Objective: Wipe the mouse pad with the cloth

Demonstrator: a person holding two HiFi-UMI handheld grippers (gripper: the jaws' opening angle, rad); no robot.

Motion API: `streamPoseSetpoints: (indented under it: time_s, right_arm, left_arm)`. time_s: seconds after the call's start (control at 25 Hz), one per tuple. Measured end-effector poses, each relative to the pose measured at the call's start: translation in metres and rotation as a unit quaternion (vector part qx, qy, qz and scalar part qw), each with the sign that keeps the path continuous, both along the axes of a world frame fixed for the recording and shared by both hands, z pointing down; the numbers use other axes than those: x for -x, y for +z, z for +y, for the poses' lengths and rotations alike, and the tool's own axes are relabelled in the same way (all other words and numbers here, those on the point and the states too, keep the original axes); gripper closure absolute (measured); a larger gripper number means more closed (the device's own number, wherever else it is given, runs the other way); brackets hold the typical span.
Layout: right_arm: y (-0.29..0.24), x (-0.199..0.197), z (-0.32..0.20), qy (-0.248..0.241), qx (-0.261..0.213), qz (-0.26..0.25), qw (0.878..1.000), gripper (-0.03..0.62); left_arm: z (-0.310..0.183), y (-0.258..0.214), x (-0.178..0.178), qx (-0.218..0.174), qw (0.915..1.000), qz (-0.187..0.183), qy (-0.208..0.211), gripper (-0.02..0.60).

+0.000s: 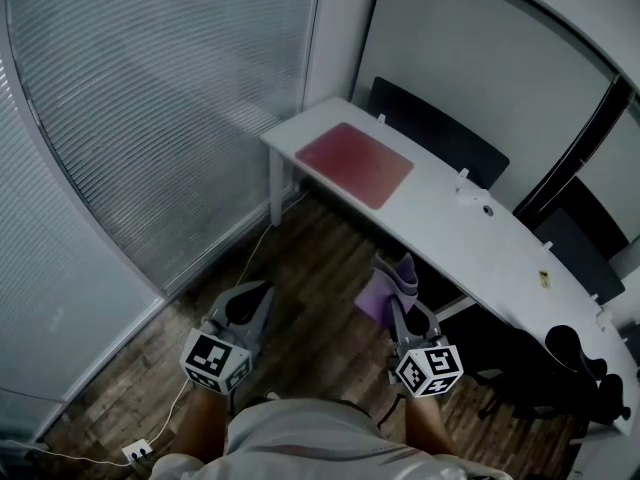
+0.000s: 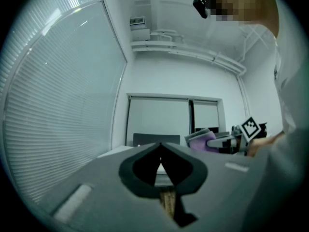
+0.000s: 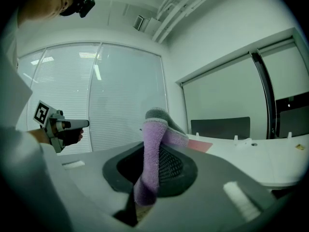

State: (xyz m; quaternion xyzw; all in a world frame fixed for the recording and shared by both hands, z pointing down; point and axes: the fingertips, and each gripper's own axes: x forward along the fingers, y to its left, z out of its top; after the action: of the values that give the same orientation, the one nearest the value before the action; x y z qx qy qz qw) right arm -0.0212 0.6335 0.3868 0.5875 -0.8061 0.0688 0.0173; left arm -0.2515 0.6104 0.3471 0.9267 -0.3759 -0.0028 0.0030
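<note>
The red mouse pad (image 1: 355, 163) lies flat on the left end of the long white desk (image 1: 470, 238); it shows as a pink strip (image 3: 200, 145) in the right gripper view. My right gripper (image 1: 402, 280) hangs over the floor, short of the desk, shut on a purple and grey cloth (image 1: 388, 286) that stands up between its jaws (image 3: 153, 151). My left gripper (image 1: 250, 303) is held level with it on the left, shut, with nothing in it (image 2: 161, 148). From the left gripper view the cloth (image 2: 205, 139) shows off to the right.
Dark chairs (image 1: 440, 133) stand behind the desk, and another (image 1: 575, 358) at its right end. A wall of blinds (image 1: 150, 118) runs along the left. A white cable and socket (image 1: 137, 452) lie on the wooden floor (image 1: 300, 298).
</note>
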Motion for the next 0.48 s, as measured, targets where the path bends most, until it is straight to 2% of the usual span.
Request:
streamPoseSetpoints:
  time_s: [0.24, 0.48]
  right_arm:
    - [0.009, 0.052, -0.007, -0.004, 0.002, 0.014, 1.000, 0.546]
    - [0.017, 0.059, -0.028, 0.004, 0.019, 0.029, 0.999, 0.546]
  left_arm:
    - [-0.007, 0.023, 0.046, 0.018, 0.9998, 0.009, 0.003, 0.580]
    - [-0.032, 0.040, 0.052, 0.034, 0.9991, 0.019, 0.014, 0.579]
